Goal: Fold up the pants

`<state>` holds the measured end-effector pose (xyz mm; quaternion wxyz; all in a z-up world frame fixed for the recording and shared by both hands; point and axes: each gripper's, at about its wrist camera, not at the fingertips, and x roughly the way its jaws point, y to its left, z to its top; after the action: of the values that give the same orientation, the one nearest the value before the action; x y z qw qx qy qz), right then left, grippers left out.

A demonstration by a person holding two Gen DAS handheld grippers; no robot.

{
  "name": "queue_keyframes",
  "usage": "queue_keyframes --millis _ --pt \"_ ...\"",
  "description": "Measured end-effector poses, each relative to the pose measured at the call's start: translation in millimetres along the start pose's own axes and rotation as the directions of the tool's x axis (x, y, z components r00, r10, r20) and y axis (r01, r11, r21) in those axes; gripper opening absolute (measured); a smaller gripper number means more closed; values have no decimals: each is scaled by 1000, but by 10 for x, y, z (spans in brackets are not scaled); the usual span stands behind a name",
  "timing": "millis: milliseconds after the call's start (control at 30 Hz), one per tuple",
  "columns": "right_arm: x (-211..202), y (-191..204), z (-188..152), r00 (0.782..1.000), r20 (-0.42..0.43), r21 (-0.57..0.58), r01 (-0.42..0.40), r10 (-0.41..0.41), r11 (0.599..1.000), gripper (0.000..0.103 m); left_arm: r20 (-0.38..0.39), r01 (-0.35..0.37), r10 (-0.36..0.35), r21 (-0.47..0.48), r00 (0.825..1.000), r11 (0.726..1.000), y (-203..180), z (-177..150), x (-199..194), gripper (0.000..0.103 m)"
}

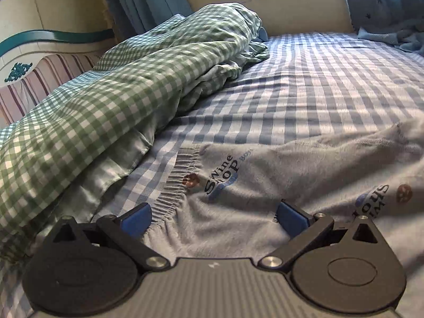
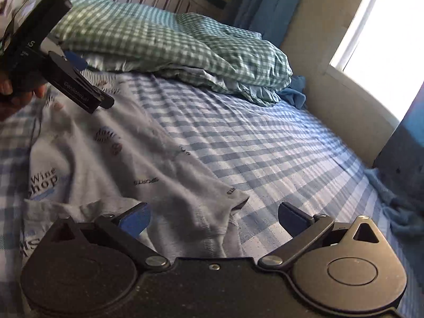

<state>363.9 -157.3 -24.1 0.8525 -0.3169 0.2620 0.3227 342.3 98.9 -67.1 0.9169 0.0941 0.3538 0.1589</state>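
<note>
Pale grey pants [image 1: 265, 175] printed with "Wine Shop" logos lie spread on the blue checked sheet [image 1: 318, 79]. In the left wrist view their gathered elastic waistband [image 1: 172, 182] runs down toward my left gripper [image 1: 213, 206], which hovers open just over the waist end with nothing pinched. In the right wrist view the pants [image 2: 159, 164] stretch away to the upper left. A leg hem [image 2: 233, 198] lies between the wide-open fingers of my right gripper [image 2: 214, 208], and the pads do not press it. The left gripper [image 2: 91, 82] shows there at upper left, open, held by a hand [image 2: 8, 90].
A bunched green checked duvet [image 1: 106, 92] fills the bed's left side along the striped headboard [image 1: 39, 79]. Blue cloth [image 1: 397, 37] is heaped at the far right corner, under the curtain and beside the wall below the window. More blue cloth [image 2: 397, 212] lies by the bed's right edge.
</note>
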Motion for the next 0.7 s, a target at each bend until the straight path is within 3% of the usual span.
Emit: queue_keyframes --millis 133,200,267,333,400,533,567,633,700 --pt "50 -91 43 998 -37 26 57 -56 998 97 29 -7 7 -3 1000 1000 183 65 -158 103" --pt "-135 -139 148 996 7 38 85 -85 996 100 67 3 1 -60 998 998 342 72 -344 103" --pt "-319 -132 265 999 11 84 52 -53 995 100 63 30 -22 -137 998 990 531 51 -525 103" --pt "-505 -38 360 1000 12 179 -15 13 984 102 34 69 -62 -252 997 965 736 -45 -654 103" --pt "-624 153 399 999 5 241 -41 41 970 102 -10 122 -135 -364 991 923 927 -200 -687 103" --pt "-611 554 317 993 -81 291 111 -91 950 102 -30 261 -319 -506 947 822 1154 -427 -519 103" --pt "-568 629 279 981 -113 282 181 -155 942 102 -22 282 -340 -508 940 814 1162 -444 -484 103" --pt "-477 707 179 948 -169 297 311 -271 903 102 -13 297 -346 -484 938 823 1152 -415 -418 103" --pt "-369 706 75 934 -221 354 344 -279 870 102 -28 302 -352 -453 936 839 1108 -359 -329 103"
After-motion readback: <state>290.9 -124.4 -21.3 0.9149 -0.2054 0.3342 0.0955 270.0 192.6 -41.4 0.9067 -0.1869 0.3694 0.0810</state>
